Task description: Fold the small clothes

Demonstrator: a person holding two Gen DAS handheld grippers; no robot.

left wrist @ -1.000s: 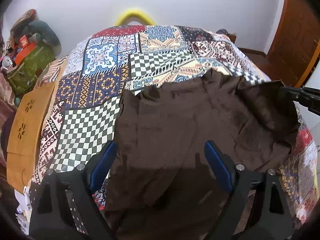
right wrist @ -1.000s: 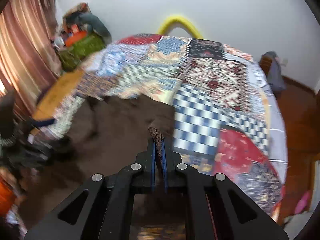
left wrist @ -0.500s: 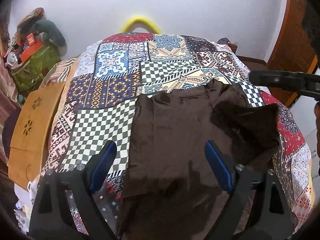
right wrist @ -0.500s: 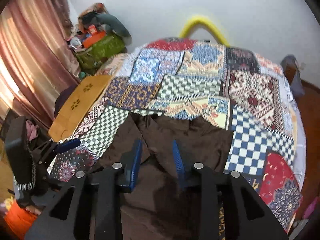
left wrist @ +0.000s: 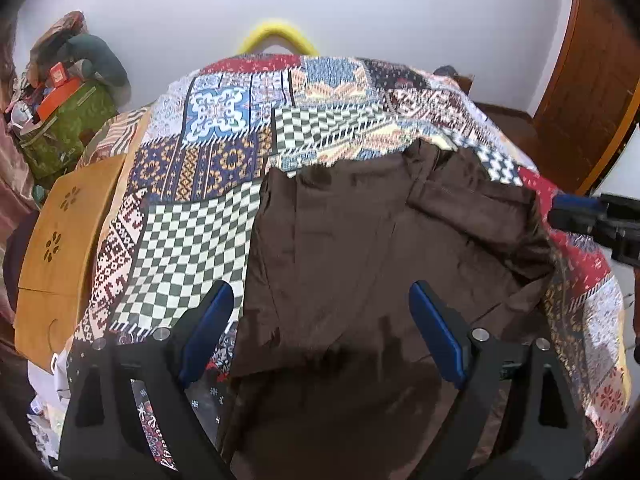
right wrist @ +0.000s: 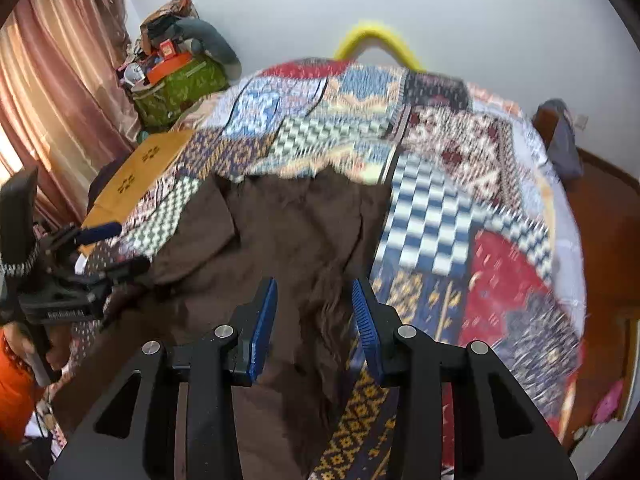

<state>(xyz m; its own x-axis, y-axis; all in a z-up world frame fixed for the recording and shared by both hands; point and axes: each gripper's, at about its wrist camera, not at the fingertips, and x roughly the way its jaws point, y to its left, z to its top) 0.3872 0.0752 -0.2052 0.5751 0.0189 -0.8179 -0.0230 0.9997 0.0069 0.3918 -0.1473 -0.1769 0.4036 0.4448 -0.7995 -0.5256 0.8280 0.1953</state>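
Note:
A dark brown garment [left wrist: 360, 248] lies spread on the patchwork bedspread [left wrist: 192, 224], its right part folded over and rumpled. It also shows in the right wrist view [right wrist: 288, 232]. My left gripper [left wrist: 322, 320] is wide open and empty, hovering over the garment's near part. My right gripper [right wrist: 314, 320] is open and empty just above the garment's right edge. From the left wrist view the right gripper [left wrist: 592, 220] sits at the garment's right side. The left gripper [right wrist: 92, 252] shows at the left of the right wrist view.
A tan wooden board [left wrist: 60, 232] lies along the bed's left edge. A green bag with clutter [left wrist: 60, 128] stands at the back left by the pink curtain [right wrist: 48, 92]. A yellow arc [left wrist: 278, 34] rises behind the bed. A wooden door [left wrist: 592, 80] is on the right.
My right gripper let go of the garment's right corner and opened, then dropped to the garment's right edge. The lifted flap fell onto the garment. My left gripper stayed open and moved little.

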